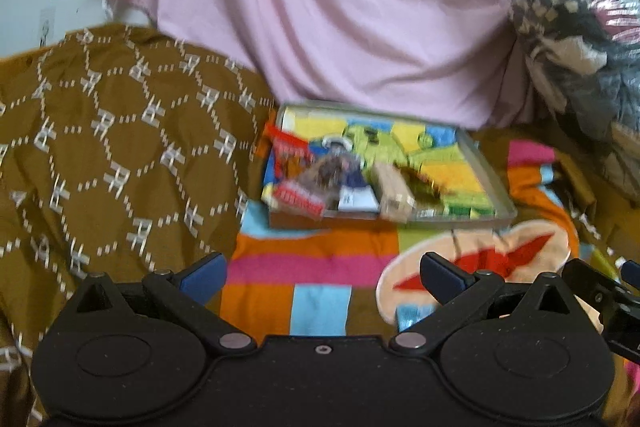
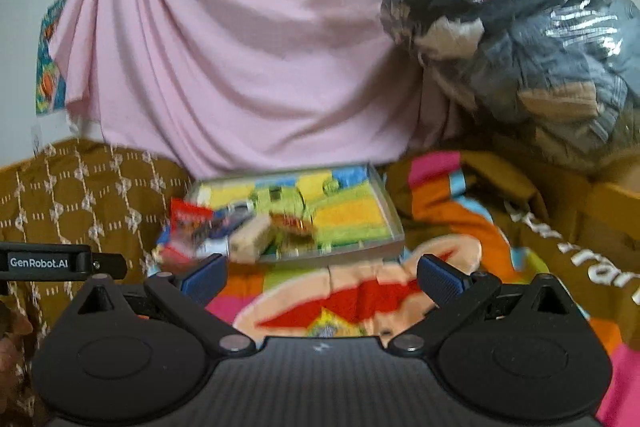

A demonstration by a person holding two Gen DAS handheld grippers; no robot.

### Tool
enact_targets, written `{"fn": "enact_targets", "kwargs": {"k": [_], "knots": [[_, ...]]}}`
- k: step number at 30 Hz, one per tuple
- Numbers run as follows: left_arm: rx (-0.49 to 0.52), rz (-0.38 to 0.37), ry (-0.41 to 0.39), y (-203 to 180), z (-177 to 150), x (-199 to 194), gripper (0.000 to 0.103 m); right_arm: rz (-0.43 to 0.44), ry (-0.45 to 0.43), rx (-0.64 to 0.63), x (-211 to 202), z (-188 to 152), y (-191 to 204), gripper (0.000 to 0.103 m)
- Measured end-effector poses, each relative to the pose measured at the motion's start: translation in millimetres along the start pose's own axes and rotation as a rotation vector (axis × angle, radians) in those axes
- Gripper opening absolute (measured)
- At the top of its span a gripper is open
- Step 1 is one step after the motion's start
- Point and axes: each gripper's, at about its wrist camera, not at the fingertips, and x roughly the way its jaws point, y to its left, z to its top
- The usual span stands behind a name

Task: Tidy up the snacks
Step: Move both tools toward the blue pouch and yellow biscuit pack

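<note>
Both views blurred, so most pkg print can't be read.

Left gripper (image 1: 322, 273), black body w/ blue finger pads (image 1: 204, 277), jaws spread wide, nothing between them, hovering over the bright patchwork-colour bedspread (image 1: 320, 263) (orange, pink, sky-blue blocks). Right gripper (image 2: 320, 273) same build, jaws also spread wide & empty; its tip shows at the right edge of the left view.

Shallow grey rectangular tray (image 1: 494, 195) sits on the bedspread ahead of both grippers, well apart from the fingertips, lined w/ a yellow/green/blue cloth. Snacks piled in its near-left part: red-and-white snack packet (image 1: 298, 171), partly over the tray's left rim; beige rectangular snack bar (image 1: 394, 197) beside it; a dark blue/white pack between them. Labels too smeared to read.

Only clear writing: white "GenRobot.AI" on the black bar of the left tool (image 2: 44, 262), seen in the right view. Large white letters on the brown fabric at right (image 2: 584, 255), cut off, unreadable.

Brown cloth w/ white hexagon pattern (image 1: 112, 147) lies left of tray. Pink draped sheet (image 1: 340, 19) hangs behind it. Clear plastic bag of folded clothes (image 2: 520, 47) sits at back right.
</note>
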Motion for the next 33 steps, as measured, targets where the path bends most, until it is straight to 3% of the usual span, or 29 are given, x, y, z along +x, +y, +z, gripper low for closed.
{"fn": "enact_targets", "kwargs": {"k": [7, 15, 33], "knots": [[-0.005, 0.022, 0.111, 5, -16, 9, 0.102, -0.015, 0.231, 0.006, 19, -19, -1, 0.103], [-0.033, 0.039, 0.281, 9, -36, 35, 0.102, -0.012, 0.360, 0.023, 33, -32, 0, 0.103], [-0.045, 0.078, 0.276, 14, -41, 48, 0.102, 0.025, 0.477, 0.050, 63, -34, -5, 0.103]]}}
